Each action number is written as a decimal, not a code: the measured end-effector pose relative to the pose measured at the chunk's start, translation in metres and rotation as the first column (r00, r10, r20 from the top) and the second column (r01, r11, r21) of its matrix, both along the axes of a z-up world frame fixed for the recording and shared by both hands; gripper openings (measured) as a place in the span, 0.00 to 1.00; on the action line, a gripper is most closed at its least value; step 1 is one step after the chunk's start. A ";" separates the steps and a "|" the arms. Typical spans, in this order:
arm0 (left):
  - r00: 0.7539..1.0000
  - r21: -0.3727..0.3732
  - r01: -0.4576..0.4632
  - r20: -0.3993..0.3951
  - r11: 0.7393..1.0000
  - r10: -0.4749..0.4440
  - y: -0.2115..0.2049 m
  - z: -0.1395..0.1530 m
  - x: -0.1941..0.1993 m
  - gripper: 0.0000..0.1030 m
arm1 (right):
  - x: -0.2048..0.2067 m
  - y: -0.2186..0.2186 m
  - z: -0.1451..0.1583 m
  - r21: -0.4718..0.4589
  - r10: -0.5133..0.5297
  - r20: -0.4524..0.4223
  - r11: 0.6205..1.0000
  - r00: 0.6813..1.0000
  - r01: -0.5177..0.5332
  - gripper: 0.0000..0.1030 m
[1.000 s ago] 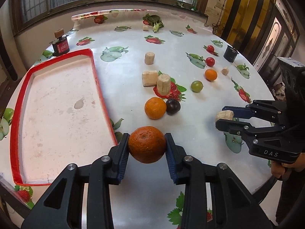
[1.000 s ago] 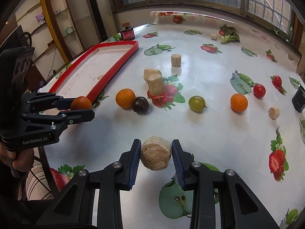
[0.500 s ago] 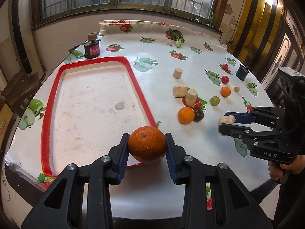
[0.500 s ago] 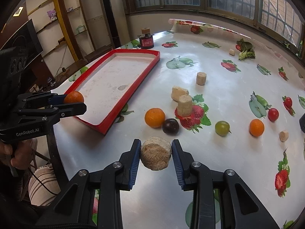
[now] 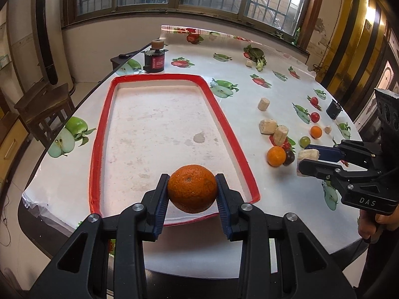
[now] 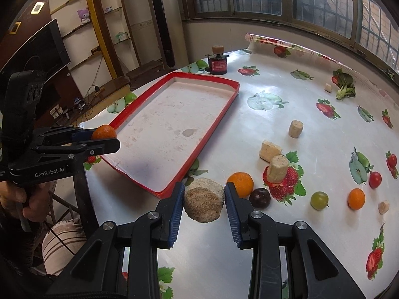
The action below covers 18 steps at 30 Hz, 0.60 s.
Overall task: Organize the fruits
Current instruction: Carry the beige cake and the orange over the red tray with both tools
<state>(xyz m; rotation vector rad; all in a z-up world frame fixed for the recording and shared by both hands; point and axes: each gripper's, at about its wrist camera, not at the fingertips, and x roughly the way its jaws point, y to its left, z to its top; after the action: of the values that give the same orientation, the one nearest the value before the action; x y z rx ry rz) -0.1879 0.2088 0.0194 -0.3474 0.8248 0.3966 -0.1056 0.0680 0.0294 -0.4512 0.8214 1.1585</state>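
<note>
— What's my left gripper (image 5: 192, 191) got?

— It's clamped on the tangerine (image 5: 192, 188), pads pressed to both sides. On my left feed the fruit hangs above the near end of the red tray (image 5: 225, 134), clear of the tray floor.

— And the right?

— My right gripper (image 6: 204, 203) is grasping the tan chunk (image 6: 204, 203), squeezed between the blue pads. It sits above the tabletop (image 6: 261, 124), just beside the tray's near corner.

— What's left out there?

— Just past the chunk I see an orange (image 6: 240, 184) touching a dark plum (image 6: 260, 197). Farther right lie a green tomato (image 6: 319, 200), a small orange (image 6: 356, 198) and a red tomato (image 6: 375, 180). Two tan pieces (image 6: 270, 150) lie close together by the printed strawberry, and another stands apart behind them. The tray holds no fruit.
</note>
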 end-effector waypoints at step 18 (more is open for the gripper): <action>0.993 -0.021 -0.095 -0.077 0.995 0.093 0.049 -0.026 -0.005 0.33 | -0.014 0.102 -0.015 0.016 0.137 -0.066 0.991 0.988 -0.136 0.33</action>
<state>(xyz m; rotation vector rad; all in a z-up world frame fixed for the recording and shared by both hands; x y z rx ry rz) -0.1932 0.2573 -0.0071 -0.3968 0.8903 0.4901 -0.1197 0.1697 0.0147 -0.4667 0.8517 1.3103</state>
